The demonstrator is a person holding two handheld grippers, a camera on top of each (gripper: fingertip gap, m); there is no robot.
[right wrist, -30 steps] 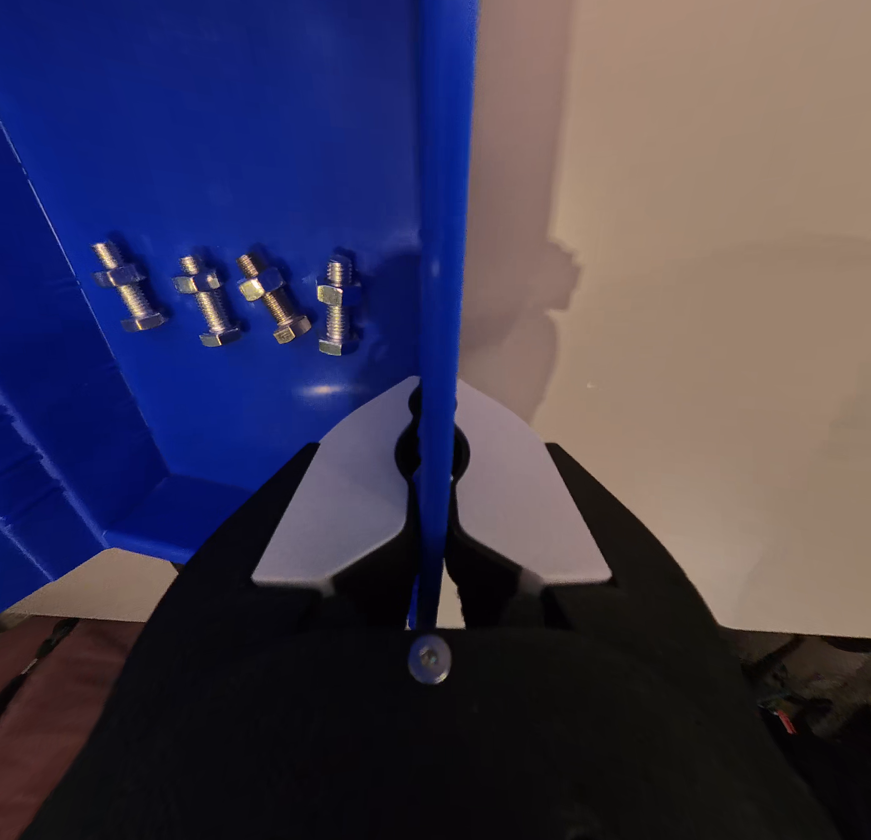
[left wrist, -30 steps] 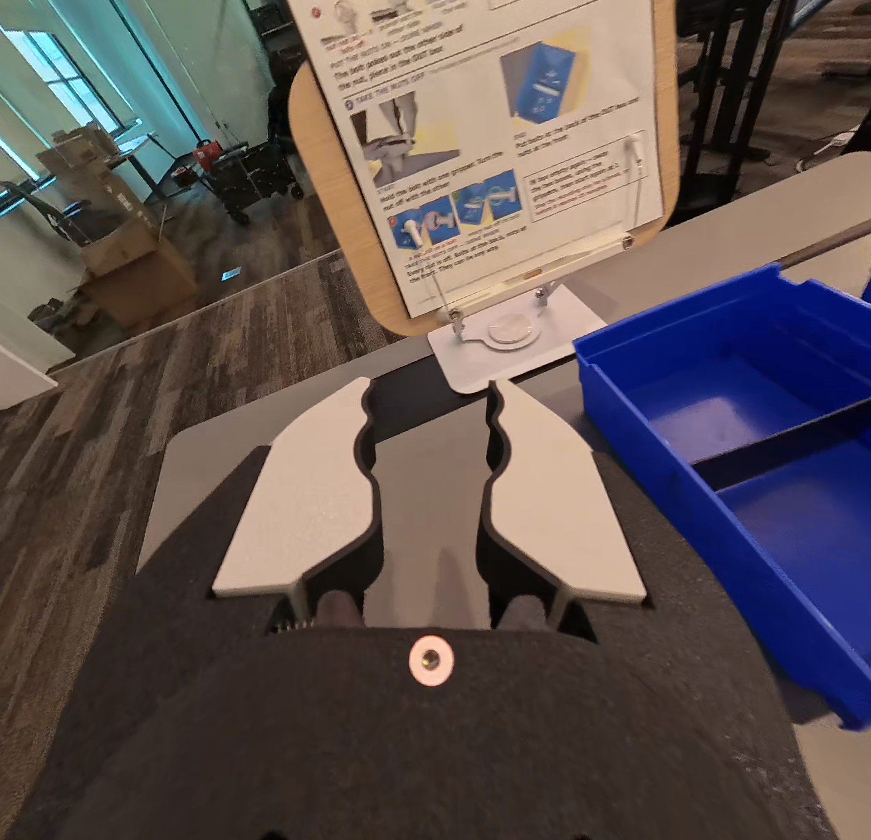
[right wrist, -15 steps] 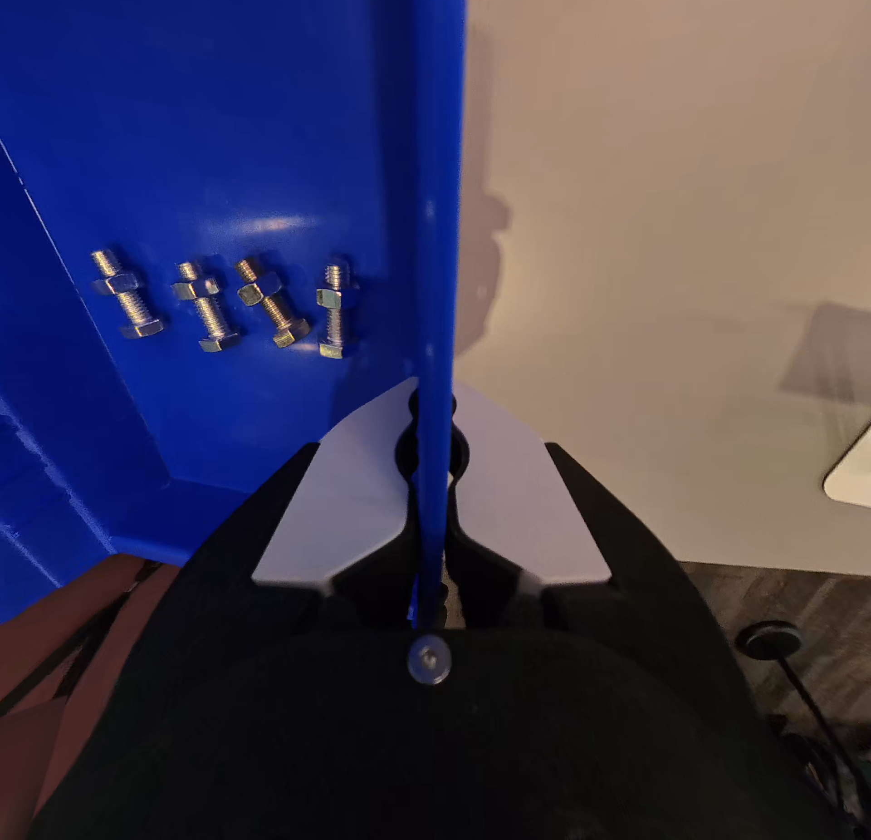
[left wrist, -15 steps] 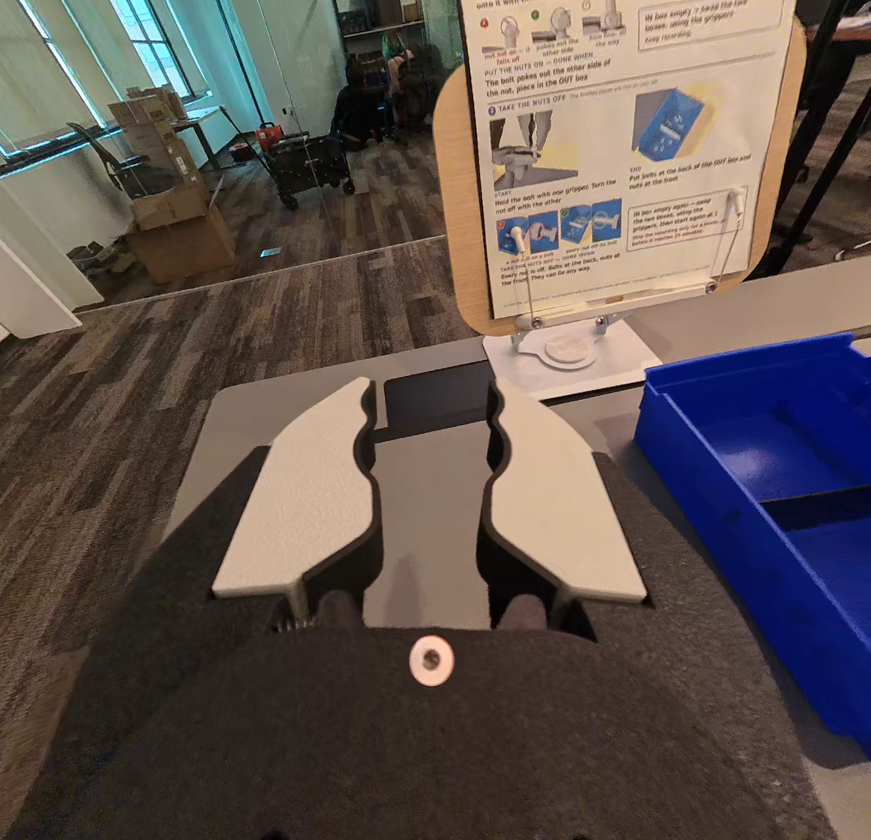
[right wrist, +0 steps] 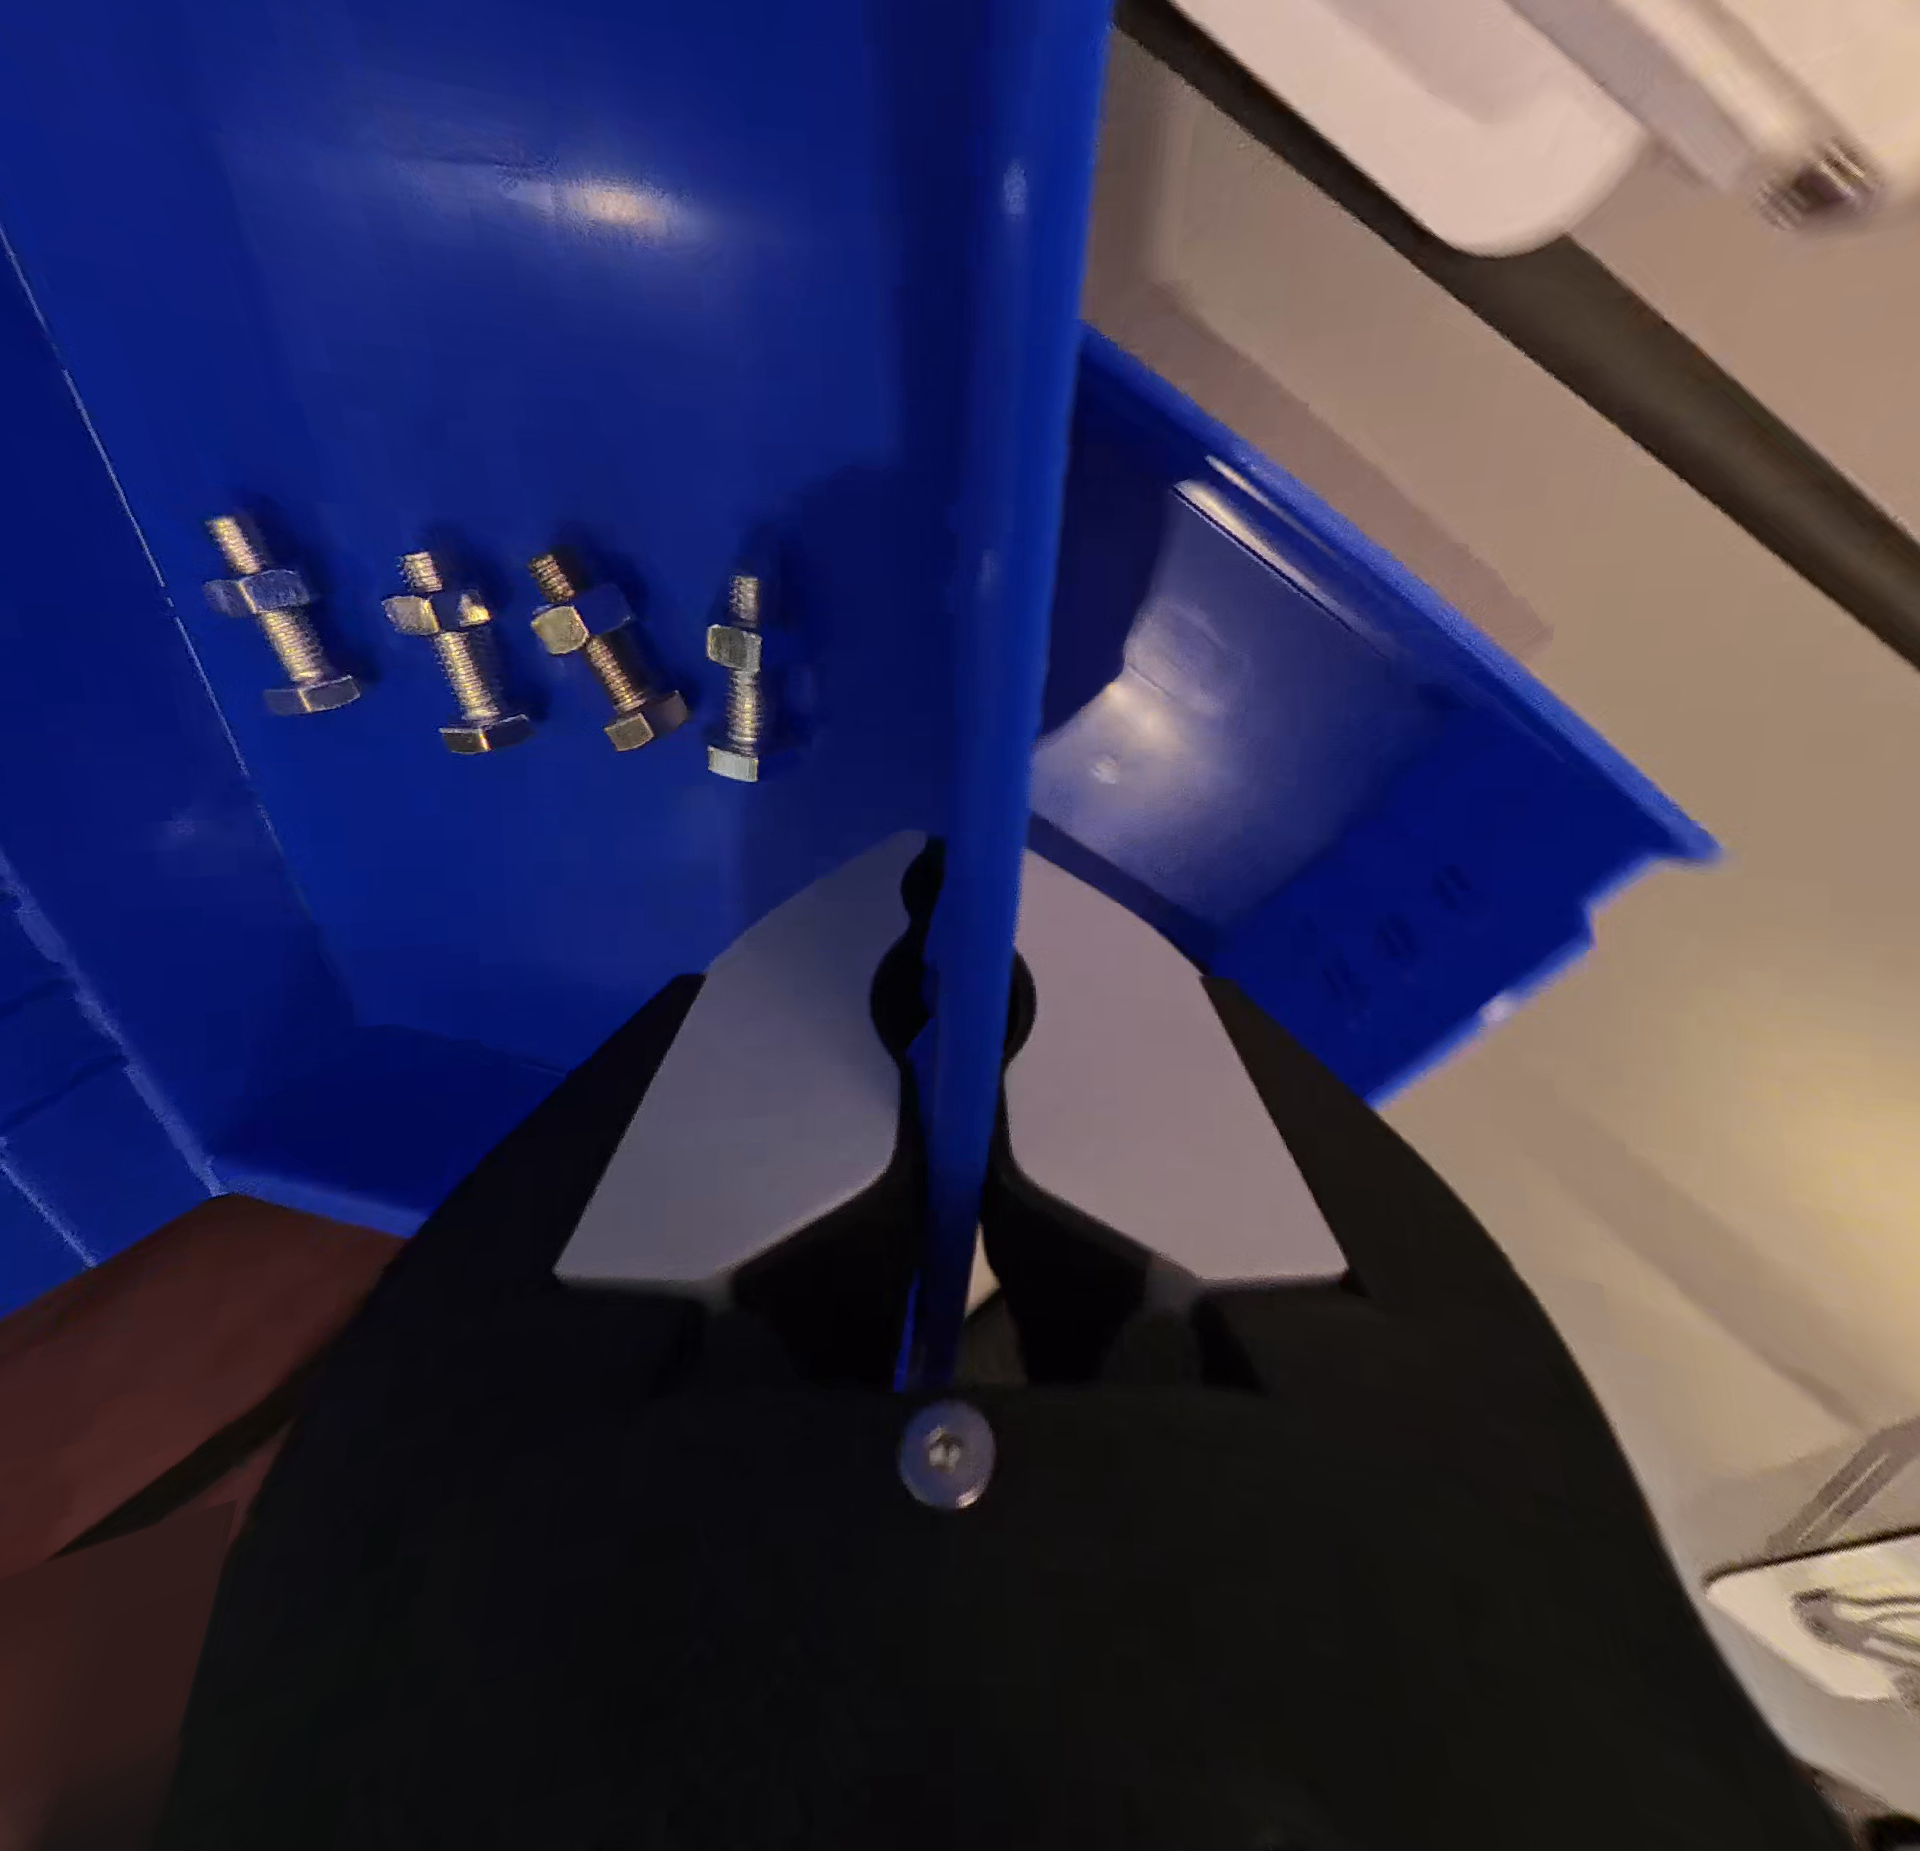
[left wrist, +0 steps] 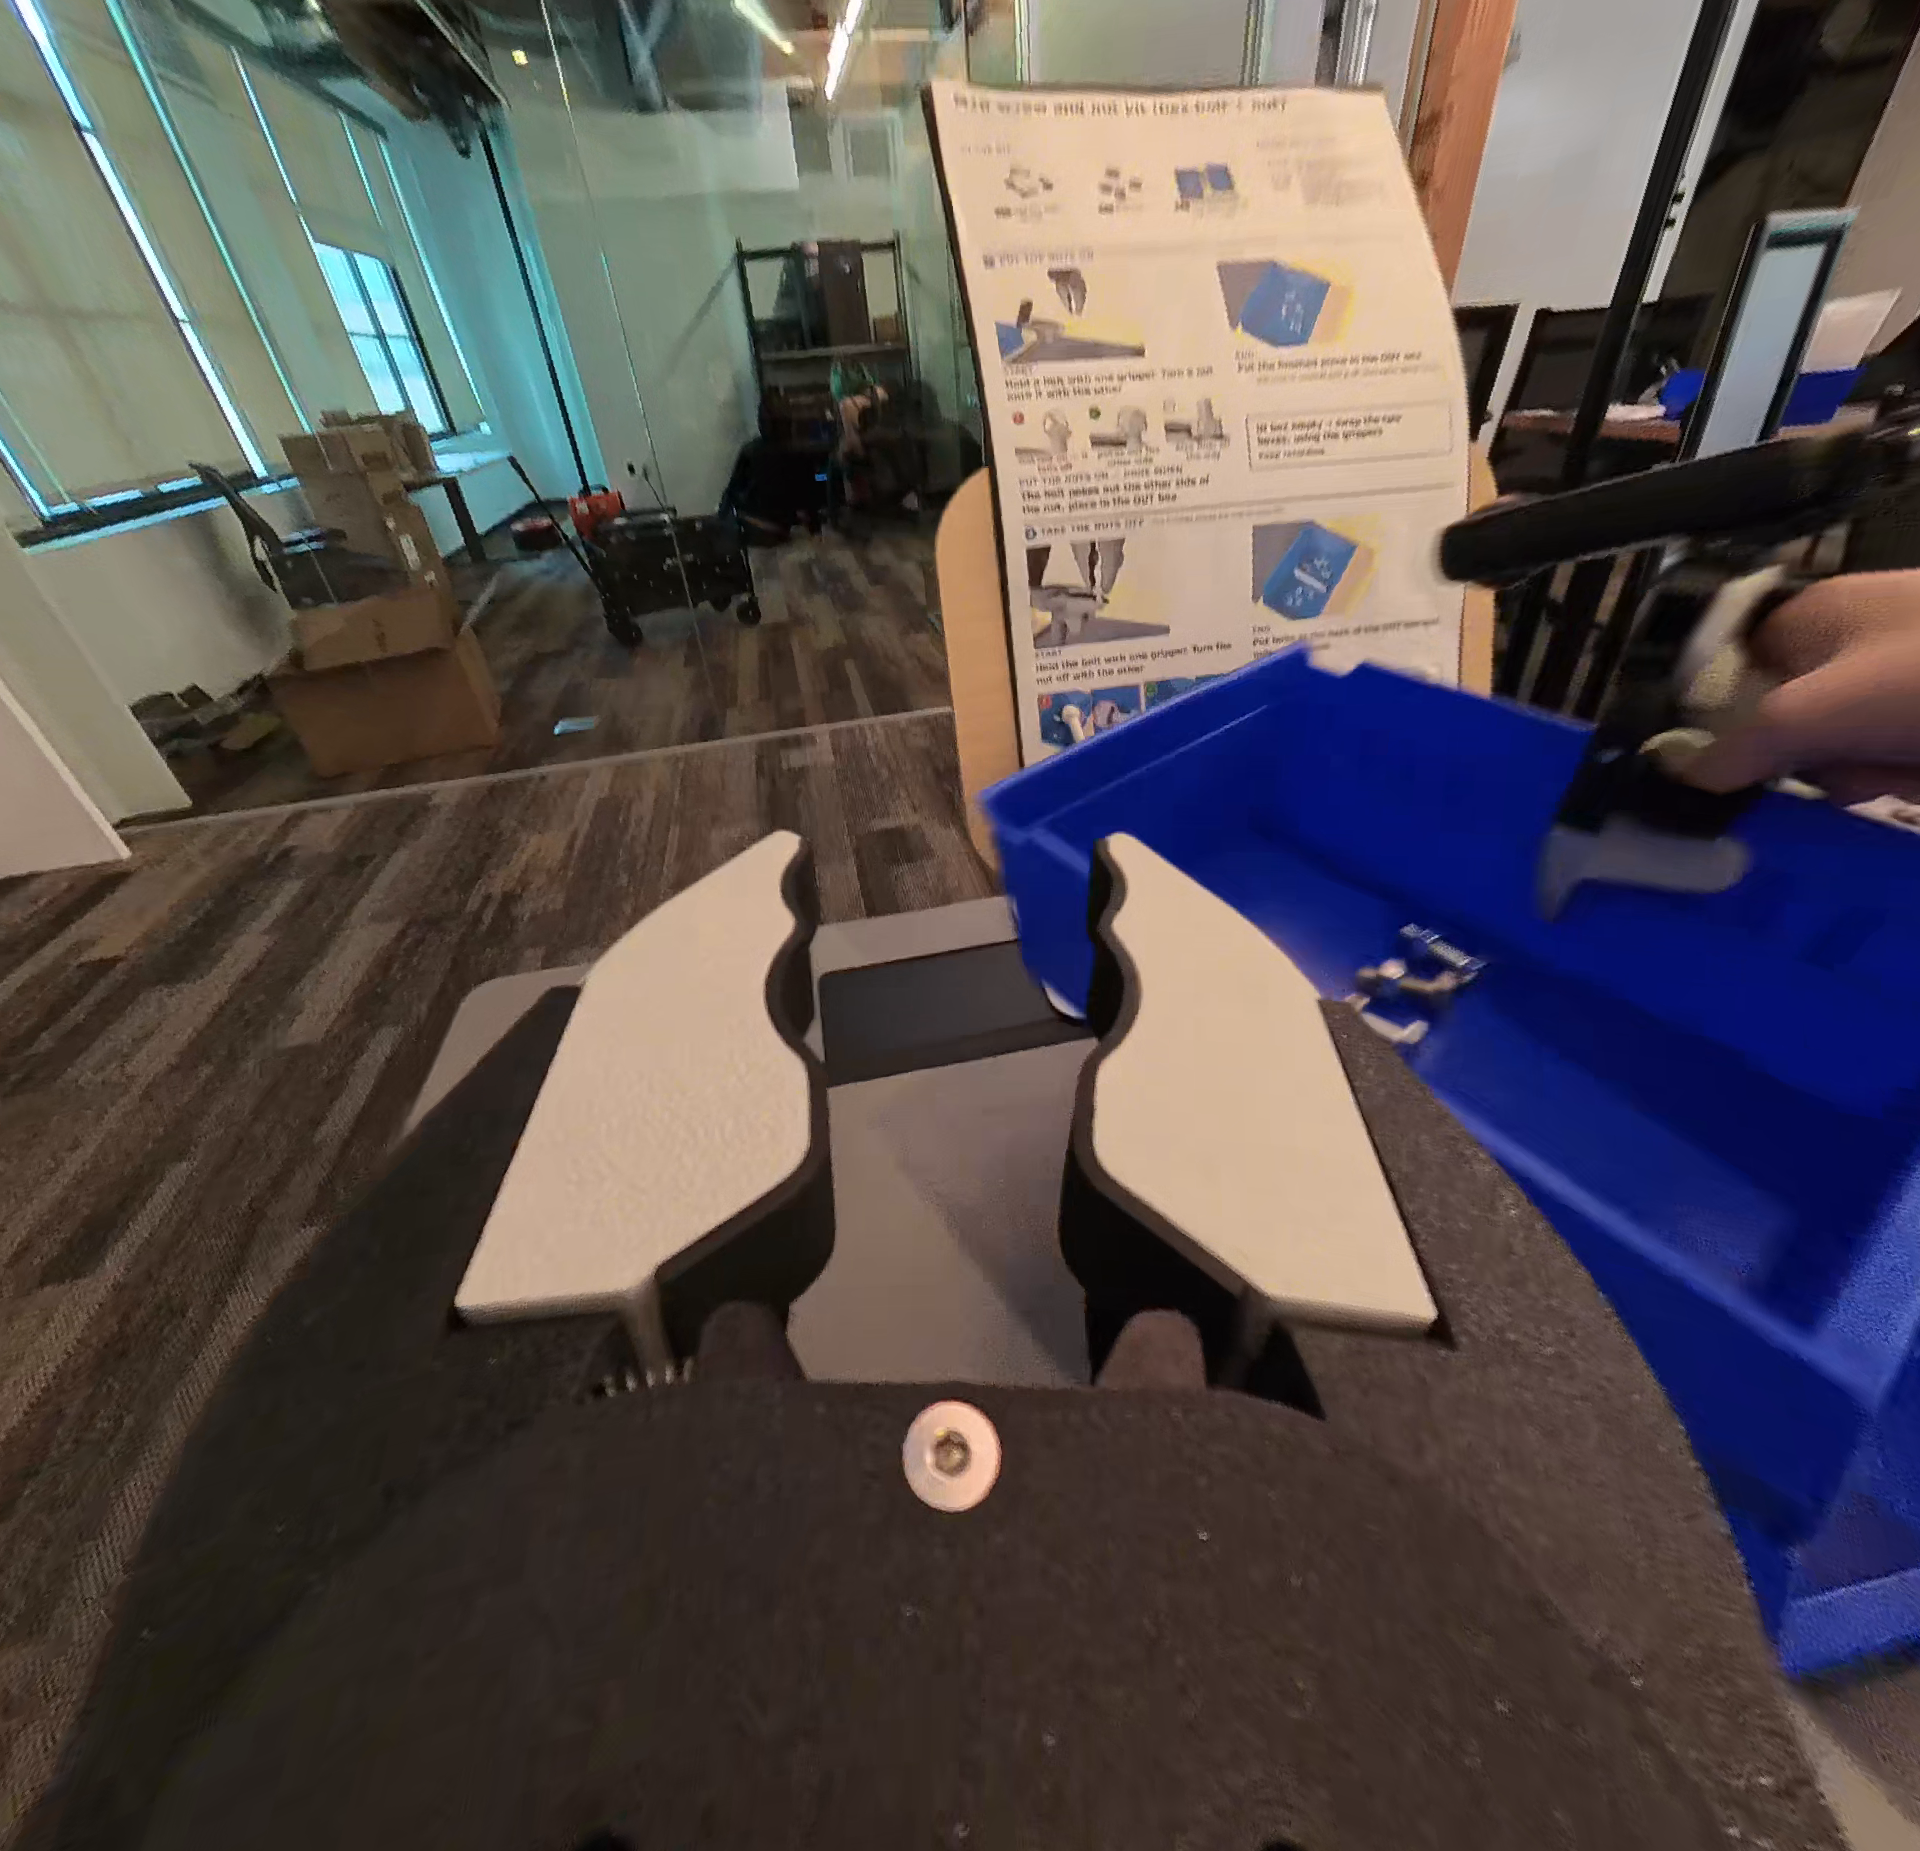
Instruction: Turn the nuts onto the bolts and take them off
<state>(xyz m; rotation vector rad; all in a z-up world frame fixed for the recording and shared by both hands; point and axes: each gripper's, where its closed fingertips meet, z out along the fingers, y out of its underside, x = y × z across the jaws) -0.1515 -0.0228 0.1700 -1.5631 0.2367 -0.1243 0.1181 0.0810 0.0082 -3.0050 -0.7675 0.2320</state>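
My right gripper (right wrist: 971,866) is shut on the side wall of a blue bin (right wrist: 520,243) and holds it in the air. Several silver bolts with nuts on them (right wrist: 468,648) lie in a row on the bin's floor. In the left wrist view the same bin (left wrist: 1299,793) hangs at the right, with the right gripper (left wrist: 1631,866) clamped on its far wall and the bolts (left wrist: 1413,970) inside, blurred. My left gripper (left wrist: 951,866) is open and empty over the left end of the grey table (left wrist: 935,1178), just left of the bin.
A second blue bin (right wrist: 1351,762) sits on the table under the held one; it also shows at the lower right of the left wrist view (left wrist: 1829,1593). An instruction sheet on a wooden stand (left wrist: 1195,399) rises behind. A person's hand (left wrist: 1818,679) holds the right gripper.
The right gripper has carried the bin with the bolts leftward over the second bin and into the left view. The left gripper stays open and its view has tilted up.
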